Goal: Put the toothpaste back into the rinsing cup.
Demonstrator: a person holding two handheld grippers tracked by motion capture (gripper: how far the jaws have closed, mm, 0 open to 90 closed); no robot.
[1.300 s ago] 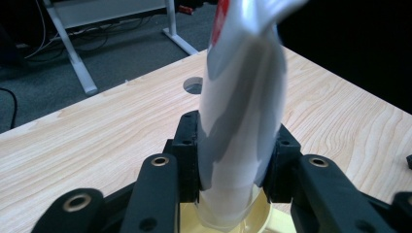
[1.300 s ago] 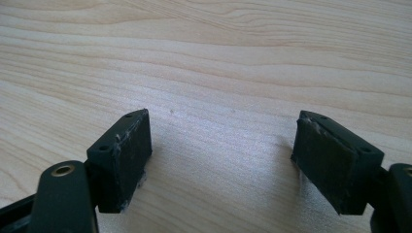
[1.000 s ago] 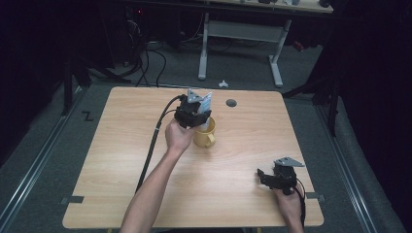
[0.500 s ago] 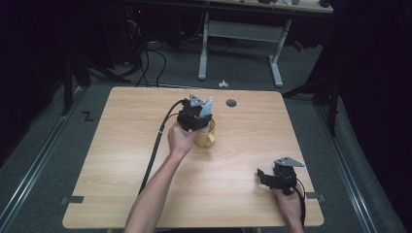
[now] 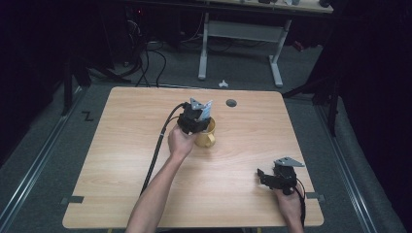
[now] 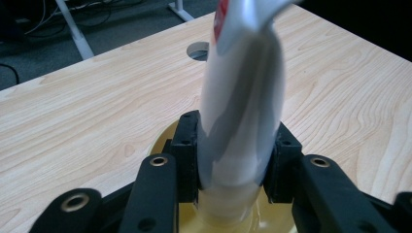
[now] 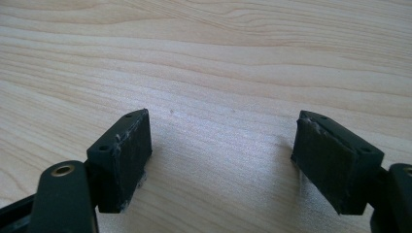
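1. Since the earlier high view, the left claw (image 5: 198, 120) has come down and shifted slightly toward the yellow mug (image 5: 206, 136), carrying its white tube (image 6: 240, 111) with it. The right claw (image 5: 272, 177) sits in the same place at the near right of the worktop (image 5: 121, 170).

2. Right claw, nearest the person: in the right gripper view its jaws stand wide apart with nothing but bare wood grain between the pads (image 7: 124, 155). It appears parked low over the worktop, probably to keep clear while the other hand works.

3. Left claw: the left gripper view shows both pads pressed against the sides of the tube, so it is clamped on it. The tube rises beyond the jaws, its crimped end with a red mark farthest away.

4. The tube's lower end hangs directly over the mug's yellow opening, seen just below the jaws. Judgement: it is held upright so that it can be stood in the mug. Whether the tube touches the bottom yet cannot be told.

5. Beyond the left claw, a round cable hole (image 5: 231, 103) lies in the worktop, well apart from the mug.
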